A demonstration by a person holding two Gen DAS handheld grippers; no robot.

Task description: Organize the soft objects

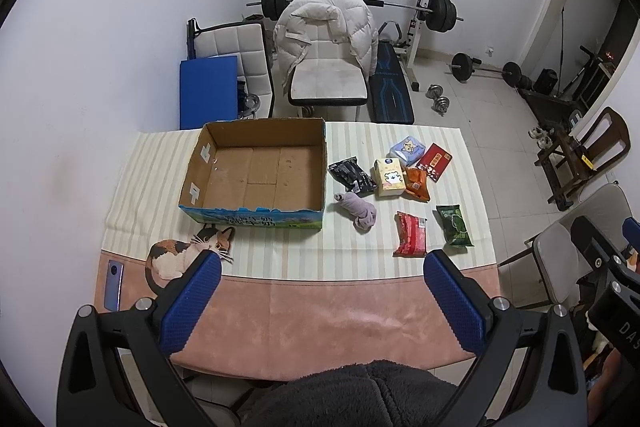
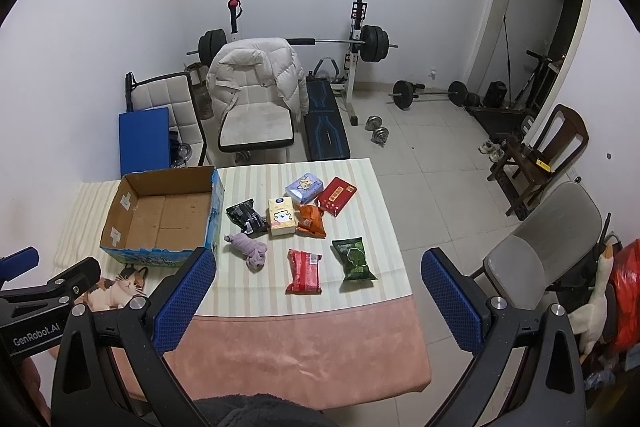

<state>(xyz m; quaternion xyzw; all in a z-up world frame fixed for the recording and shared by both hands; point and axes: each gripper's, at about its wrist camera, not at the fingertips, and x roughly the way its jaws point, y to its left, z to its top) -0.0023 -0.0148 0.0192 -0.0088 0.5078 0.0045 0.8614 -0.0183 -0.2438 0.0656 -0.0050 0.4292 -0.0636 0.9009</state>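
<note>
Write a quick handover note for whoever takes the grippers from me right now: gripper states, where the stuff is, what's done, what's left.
Left gripper: open, holding nothing, hovering over the near edge of the table.
Right gripper: open, holding nothing, also at the near edge.
Box: on the table's left side, nothing inside.
Items, all on the table right of the box: purple cloth, black packet, tissue pack, orange packet, blue pack, red flat pack, red packet, green packet.
Done: nothing packed.
Left: probably move every item into the box.

Matt cardboard box [image 1: 256, 167]; glossy plastic red packet [image 1: 410, 234]; soft purple cloth [image 1: 358, 211].
</note>
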